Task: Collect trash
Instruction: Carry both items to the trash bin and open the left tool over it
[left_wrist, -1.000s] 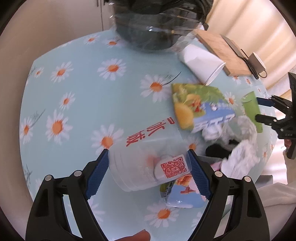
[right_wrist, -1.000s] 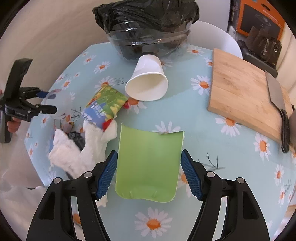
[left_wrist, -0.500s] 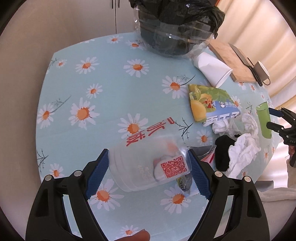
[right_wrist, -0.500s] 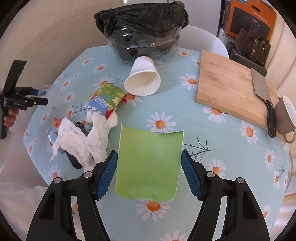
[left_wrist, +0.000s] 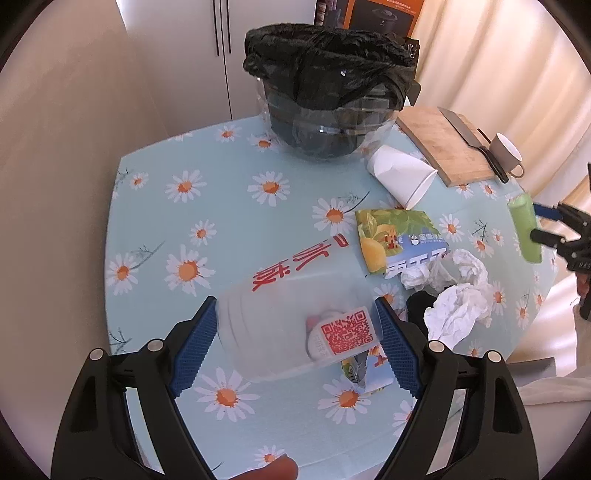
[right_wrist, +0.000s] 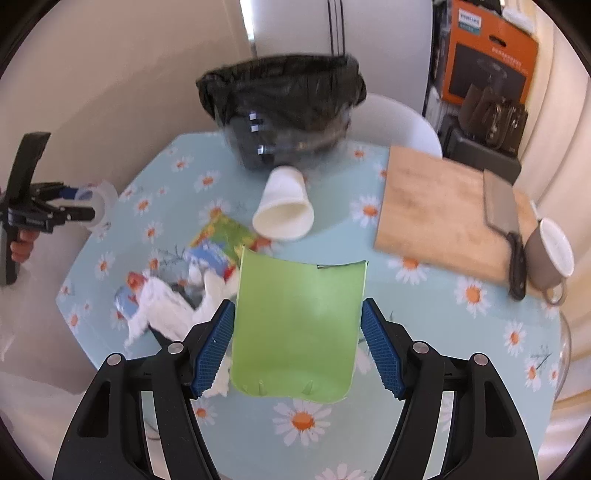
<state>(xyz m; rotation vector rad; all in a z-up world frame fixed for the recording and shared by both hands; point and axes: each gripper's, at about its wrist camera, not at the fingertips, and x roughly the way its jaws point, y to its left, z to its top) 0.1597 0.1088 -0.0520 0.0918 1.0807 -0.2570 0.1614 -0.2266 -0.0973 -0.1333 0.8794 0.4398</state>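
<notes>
My left gripper (left_wrist: 295, 332) is shut on a clear plastic cup (left_wrist: 295, 314) with red characters and a QR label, held high above the table. My right gripper (right_wrist: 297, 332) is shut on a curved green cup piece (right_wrist: 295, 325), also lifted above the table. A bin lined with a black bag (left_wrist: 328, 92) stands at the far edge; it also shows in the right wrist view (right_wrist: 284, 110). On the table lie a white paper cup (left_wrist: 402, 175), a lemon snack packet (left_wrist: 399, 240) and crumpled white tissues (left_wrist: 458, 295).
The table has a blue daisy cloth (left_wrist: 207, 206). A wooden cutting board (right_wrist: 439, 210) with a cleaver (right_wrist: 502, 221) and a brown mug (right_wrist: 550, 254) sits at the right. A white chair (right_wrist: 399, 118) stands behind the table. A small packet (left_wrist: 364, 369) lies under the clear cup.
Both grippers have risen and pulled back from the table with their loads still held. The bin and the whole table now show in both views.
</notes>
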